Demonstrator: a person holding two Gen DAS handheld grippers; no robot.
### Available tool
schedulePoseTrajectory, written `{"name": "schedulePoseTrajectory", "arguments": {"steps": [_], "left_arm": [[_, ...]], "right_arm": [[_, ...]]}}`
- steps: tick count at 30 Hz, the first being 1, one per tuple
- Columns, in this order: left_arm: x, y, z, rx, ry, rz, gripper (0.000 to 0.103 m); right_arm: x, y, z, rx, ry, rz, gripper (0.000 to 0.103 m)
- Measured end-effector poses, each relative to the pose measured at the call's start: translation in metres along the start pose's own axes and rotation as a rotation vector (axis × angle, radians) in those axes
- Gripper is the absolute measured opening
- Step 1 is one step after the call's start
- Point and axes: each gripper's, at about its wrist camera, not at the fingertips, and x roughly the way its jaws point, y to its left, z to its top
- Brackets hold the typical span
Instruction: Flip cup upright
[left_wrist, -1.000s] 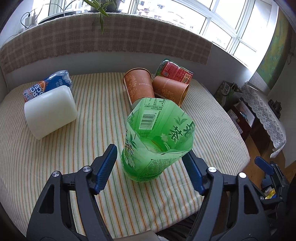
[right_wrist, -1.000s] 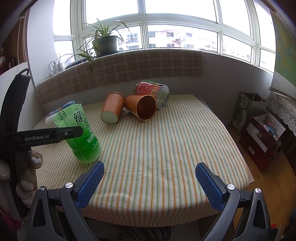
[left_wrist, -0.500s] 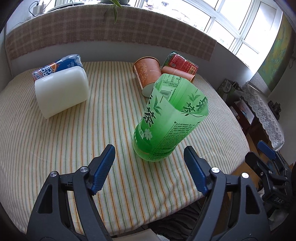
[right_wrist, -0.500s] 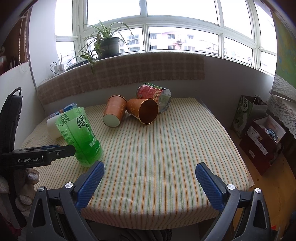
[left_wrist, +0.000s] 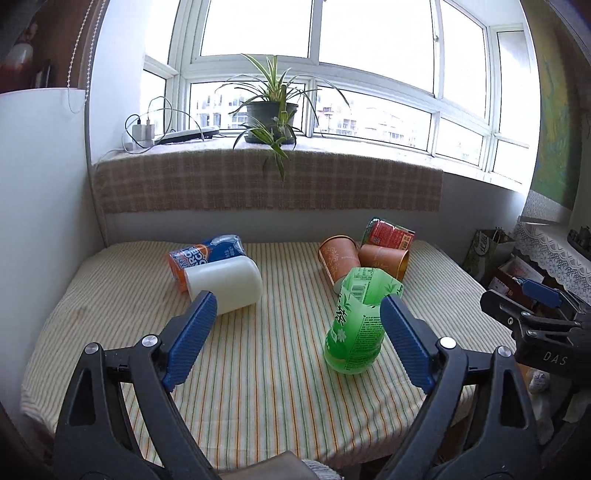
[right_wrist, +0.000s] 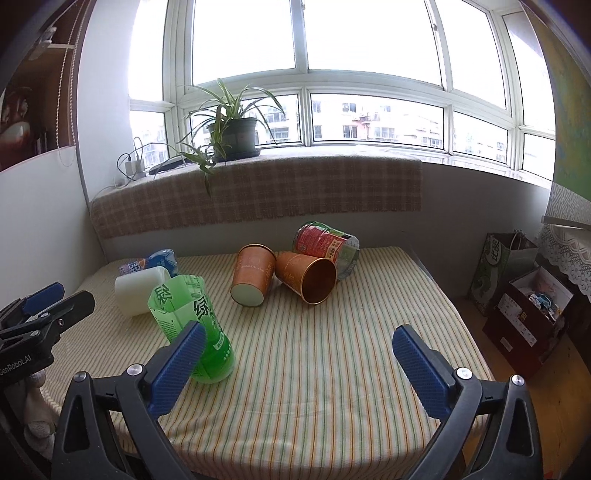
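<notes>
A green cut-bottle cup (left_wrist: 356, 325) stands upright on the striped table (left_wrist: 258, 369), open end up; it also shows in the right wrist view (right_wrist: 192, 325). My left gripper (left_wrist: 299, 339) is open and empty, pulled back from the green cup, which sits just inside its right finger. My right gripper (right_wrist: 299, 365) is open and empty over the table's front edge. Two orange paper cups (right_wrist: 255, 275) (right_wrist: 306, 277) lie on their sides at the back, with a red cup (right_wrist: 325, 245) behind them. A white cup (left_wrist: 225, 286) and a blue-orange cup (left_wrist: 205, 254) lie at the left.
A cloth-covered window ledge (right_wrist: 258, 192) with a potted plant (right_wrist: 231, 138) runs behind the table. A white wall (left_wrist: 40, 221) stands left of the table. Bags and boxes (right_wrist: 524, 295) sit on the floor to the right.
My left gripper has drawn back and risen away from the green cup, which stays standing upright. The right gripper has tilted up slightly.
</notes>
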Motion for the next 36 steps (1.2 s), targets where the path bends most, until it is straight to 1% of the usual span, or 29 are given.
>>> {"name": "schedulePoseTrajectory", "arguments": {"steps": [4, 7, 10, 18, 25, 36], "left_arm": [[-0.018, 0.0, 0.007, 0.003, -0.077, 0.035, 0.1], [-0.028, 0.0, 0.011, 0.001, -0.118, 0.066, 0.101], [-0.036, 0.002, 0.013, -0.001, -0.144, 0.079, 0.102], [-0.038, 0.001, 0.011, 0.005, -0.142, 0.099, 0.103], [-0.042, -0.003, 0.01, 0.01, -0.157, 0.11, 0.103], [-0.043, -0.002, 0.011, 0.01, -0.158, 0.112, 0.103]], "right_arm": [[-0.008, 0.006, 0.007, -0.002, -0.044, -0.007, 0.103], [-0.012, 0.007, 0.01, 0.003, -0.069, -0.015, 0.103], [-0.016, 0.007, 0.012, 0.005, -0.096, -0.035, 0.103], [-0.025, 0.009, 0.015, -0.009, -0.15, -0.081, 0.103], [-0.027, 0.007, 0.014, 0.012, -0.171, -0.091, 0.103], [-0.024, 0.005, 0.014, 0.027, -0.154, -0.091, 0.103]]}}
